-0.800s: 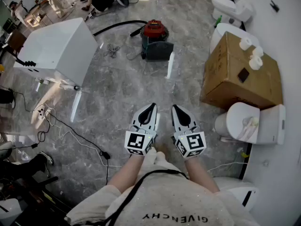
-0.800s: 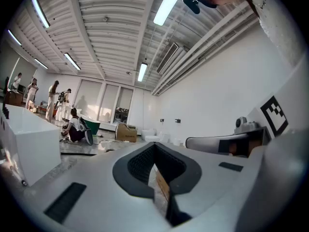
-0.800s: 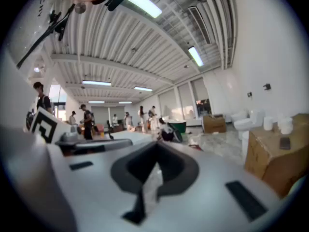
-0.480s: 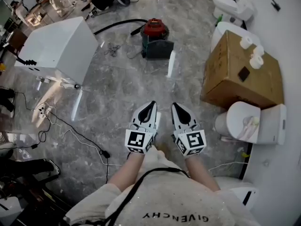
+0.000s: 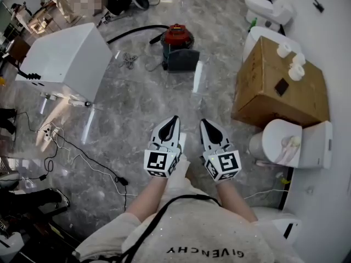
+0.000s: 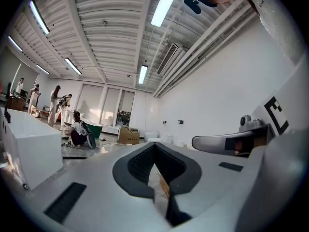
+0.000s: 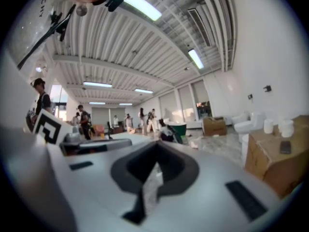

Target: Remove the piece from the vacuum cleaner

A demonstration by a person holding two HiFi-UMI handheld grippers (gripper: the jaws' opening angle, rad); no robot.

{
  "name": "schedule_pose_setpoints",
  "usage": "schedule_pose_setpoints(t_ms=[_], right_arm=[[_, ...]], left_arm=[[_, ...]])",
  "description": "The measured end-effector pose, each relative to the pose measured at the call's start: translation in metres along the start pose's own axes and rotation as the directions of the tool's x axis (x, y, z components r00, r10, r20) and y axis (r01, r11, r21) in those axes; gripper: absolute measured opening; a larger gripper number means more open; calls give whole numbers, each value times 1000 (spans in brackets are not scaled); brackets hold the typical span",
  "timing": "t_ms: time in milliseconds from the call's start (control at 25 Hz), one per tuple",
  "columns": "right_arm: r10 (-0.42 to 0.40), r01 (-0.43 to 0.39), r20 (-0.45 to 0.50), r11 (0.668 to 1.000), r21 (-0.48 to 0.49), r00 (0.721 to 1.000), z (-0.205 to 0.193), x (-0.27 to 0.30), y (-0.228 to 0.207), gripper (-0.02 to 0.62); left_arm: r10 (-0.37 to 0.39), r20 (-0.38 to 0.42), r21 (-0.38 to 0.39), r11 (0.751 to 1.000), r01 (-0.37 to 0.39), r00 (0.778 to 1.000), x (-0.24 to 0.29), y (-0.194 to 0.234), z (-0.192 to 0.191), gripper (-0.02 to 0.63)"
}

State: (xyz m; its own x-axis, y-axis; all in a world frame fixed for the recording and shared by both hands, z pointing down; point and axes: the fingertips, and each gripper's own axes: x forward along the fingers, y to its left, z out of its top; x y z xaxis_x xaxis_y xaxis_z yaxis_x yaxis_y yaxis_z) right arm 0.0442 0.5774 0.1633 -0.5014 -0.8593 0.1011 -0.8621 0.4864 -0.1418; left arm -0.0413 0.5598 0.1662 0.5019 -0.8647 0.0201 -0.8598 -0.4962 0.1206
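Observation:
A red-lidded vacuum cleaner point(image 5: 178, 48) with a dark body stands on the grey marble floor far ahead, its black hose point(image 5: 131, 30) curving off to the left. My left gripper point(image 5: 174, 119) and right gripper point(image 5: 203, 123) are held side by side close to my body, well short of the vacuum. Both are shut with nothing between the jaws. In the two gripper views the jaws point level across the room, and the vacuum does not show there.
A white box-shaped unit point(image 5: 66, 59) stands at the left, with cables point(image 5: 82, 158) trailing over the floor below it. A large cardboard box point(image 5: 279, 86) and white toilets point(image 5: 290, 144) line the right wall. People work at the far end of the room point(image 6: 72, 129).
The view has shifted slightly; the vacuum cleaner sits a little higher and further left in frame. Both grippers stay in about the same place, still shut.

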Motion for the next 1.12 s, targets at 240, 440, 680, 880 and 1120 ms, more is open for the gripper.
schedule_pose_setpoints(t_ms=[240, 440, 680, 880, 1120], right_arm=[[-12, 12, -9, 1000, -4, 1000, 3, 31, -16, 12], [-38, 37, -39, 999, -22, 999, 0, 63, -35, 12], [-24, 22, -73, 1000, -21, 997, -3, 115, -57, 12], [-22, 22, -70, 1000, -8, 997, 2, 162, -75, 12], [-16, 16, -79, 1000, -1, 997, 5, 204, -87, 12]], left_arm=[[-21, 3, 14, 1000, 21, 1000, 34, 15, -2, 20], [-23, -2, -5, 1000, 23, 1000, 66, 39, -4, 20], [4, -19, -17, 1000, -5, 1000, 110, 79, -8, 20], [10, -17, 3, 1000, -10, 1000, 144, 113, -3, 20], [-3, -31, 6, 1000, 3, 1000, 179, 137, -3, 20]])
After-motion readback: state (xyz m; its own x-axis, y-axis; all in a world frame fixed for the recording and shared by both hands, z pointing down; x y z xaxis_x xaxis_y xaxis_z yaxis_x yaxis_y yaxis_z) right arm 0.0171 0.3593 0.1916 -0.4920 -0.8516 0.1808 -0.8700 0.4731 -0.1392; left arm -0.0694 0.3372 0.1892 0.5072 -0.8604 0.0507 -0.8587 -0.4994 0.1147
